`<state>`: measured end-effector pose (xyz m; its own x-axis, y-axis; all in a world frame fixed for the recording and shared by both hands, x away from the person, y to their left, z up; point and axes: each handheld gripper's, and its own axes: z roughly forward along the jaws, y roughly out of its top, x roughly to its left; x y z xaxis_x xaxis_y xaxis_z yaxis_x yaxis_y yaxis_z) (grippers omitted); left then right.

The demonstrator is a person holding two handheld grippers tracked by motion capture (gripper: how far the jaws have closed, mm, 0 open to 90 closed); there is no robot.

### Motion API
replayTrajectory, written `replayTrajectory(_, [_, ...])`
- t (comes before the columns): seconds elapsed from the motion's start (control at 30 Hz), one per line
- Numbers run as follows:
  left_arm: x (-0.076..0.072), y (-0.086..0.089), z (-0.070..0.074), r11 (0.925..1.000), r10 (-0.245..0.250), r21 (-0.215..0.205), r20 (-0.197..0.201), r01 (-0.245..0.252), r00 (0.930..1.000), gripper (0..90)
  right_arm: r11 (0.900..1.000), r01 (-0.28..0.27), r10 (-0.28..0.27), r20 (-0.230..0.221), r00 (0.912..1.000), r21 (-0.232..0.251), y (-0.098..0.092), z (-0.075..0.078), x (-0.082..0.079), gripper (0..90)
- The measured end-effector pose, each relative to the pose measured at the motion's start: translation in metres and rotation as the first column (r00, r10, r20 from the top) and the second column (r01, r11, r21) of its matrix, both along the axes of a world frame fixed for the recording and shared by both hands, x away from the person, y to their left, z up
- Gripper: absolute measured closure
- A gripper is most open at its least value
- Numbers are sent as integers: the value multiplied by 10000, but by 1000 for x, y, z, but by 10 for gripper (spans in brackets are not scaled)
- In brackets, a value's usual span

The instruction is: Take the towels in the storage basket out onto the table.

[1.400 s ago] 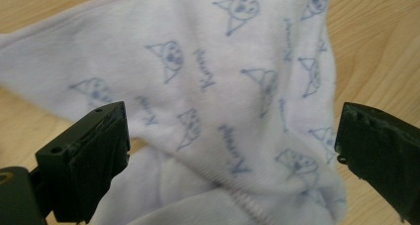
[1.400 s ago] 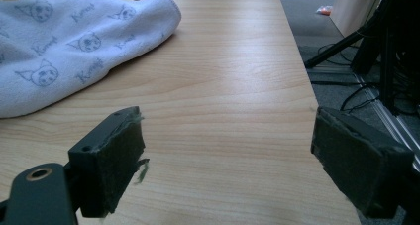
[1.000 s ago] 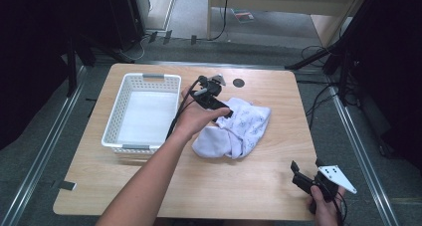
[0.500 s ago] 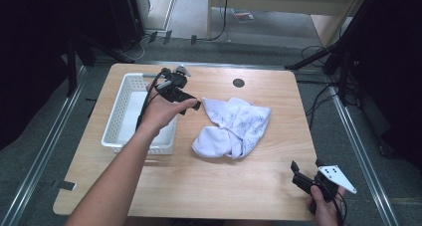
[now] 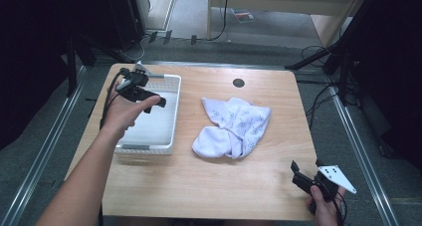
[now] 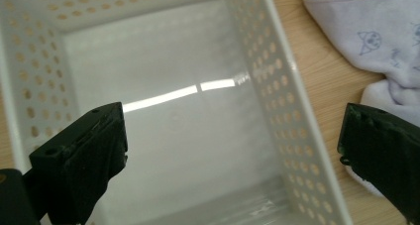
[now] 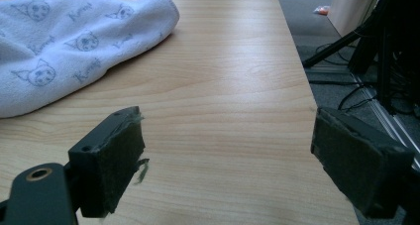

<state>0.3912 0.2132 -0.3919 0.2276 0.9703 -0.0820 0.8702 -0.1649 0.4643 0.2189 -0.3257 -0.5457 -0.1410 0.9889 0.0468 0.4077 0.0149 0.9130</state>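
Over the white basket (image 5: 149, 131), left tongs (image 5: 152, 99) spread wide, gripping nothing. Down at the near right desk (image 5: 209, 191) corner, right tongs (image 5: 298, 176) equally agape and idle. Between them, crumpled white towel (image 5: 234, 126) lying just beside the basket. Best swing back low, pinch a raised fold, lift clear of the rim before dropping in.

Wooden table (image 5: 209, 186), dark round hole (image 5: 239, 82) near far edge; cables (image 5: 318, 104) on floor
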Motion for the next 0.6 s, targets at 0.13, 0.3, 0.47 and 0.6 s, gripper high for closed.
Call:
replayTrajectory(0.13, [-6, 20, -1, 9993, 239, 281, -26, -238, 9997, 0, 10000, 8, -8, 4, 10000, -9, 0, 0, 0, 134])
replayTrajectory(0.3, [-15, 43, 0, 9982, 491, 346, 17, -491, 9988, 0, 10000, 25, -25, 1, 10000, -9, 0, 0, 0, 134])
replayTrajectory(0.47, [-27, 60, -2, 9968, 739, 282, 209, -745, 9970, 0, 10000, 49, -49, 2, 10000, -21, 0, 0, 0, 134])
replayTrajectory(0.6, [-39, 70, -5, 9957, 915, 100, 469, -920, 9947, 0, 10000, 59, -59, 2, 10000, -21, 0, 0, 0, 134])
